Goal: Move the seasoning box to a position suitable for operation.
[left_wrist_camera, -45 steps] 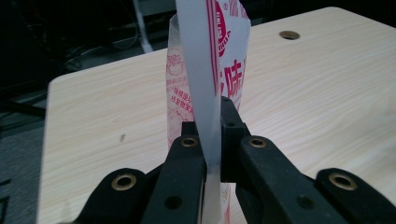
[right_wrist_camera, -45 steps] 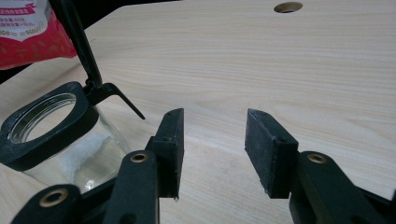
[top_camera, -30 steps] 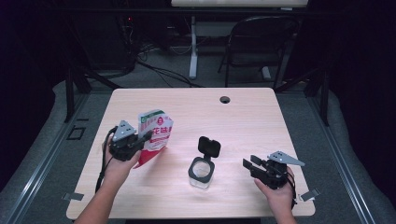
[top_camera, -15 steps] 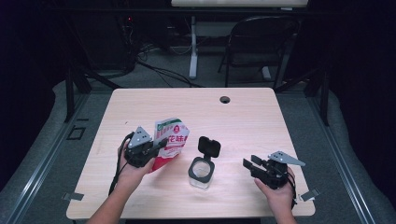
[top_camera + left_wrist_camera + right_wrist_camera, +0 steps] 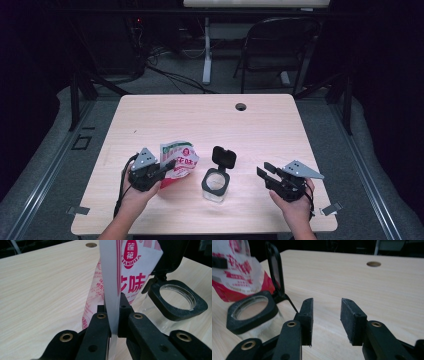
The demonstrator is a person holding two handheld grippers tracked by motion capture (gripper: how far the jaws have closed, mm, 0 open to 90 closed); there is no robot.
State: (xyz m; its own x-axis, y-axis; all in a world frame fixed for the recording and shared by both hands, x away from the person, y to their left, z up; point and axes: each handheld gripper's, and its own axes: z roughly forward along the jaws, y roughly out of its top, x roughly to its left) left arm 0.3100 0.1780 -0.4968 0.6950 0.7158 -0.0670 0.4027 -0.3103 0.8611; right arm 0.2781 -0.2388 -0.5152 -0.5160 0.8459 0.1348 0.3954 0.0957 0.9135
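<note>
Red-and-white pouch (image 5: pixel 179 161) tilts, long axis up toward the table's (image 5: pixel 280 125) far edge, clamped by left gripper (image 5: pixel 167 166) near the front-left corner beside jar (image 5: pixel 216 184); left gripper view: jaws pinch its upright edge; right gripper (image 5: pixel 327 315) gapes empty, closing lately.

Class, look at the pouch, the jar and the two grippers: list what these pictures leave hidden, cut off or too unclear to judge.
- Pouch: its top is cut off by the upper edge in the left gripper view; its small print is too fine to read.
- Pouch contents: hidden by the opaque film.
- Jar: whether anything lies inside is unclear in the high view; the right gripper view blurs it.
- Left gripper: its pads are hidden behind the pouch edge.
</note>
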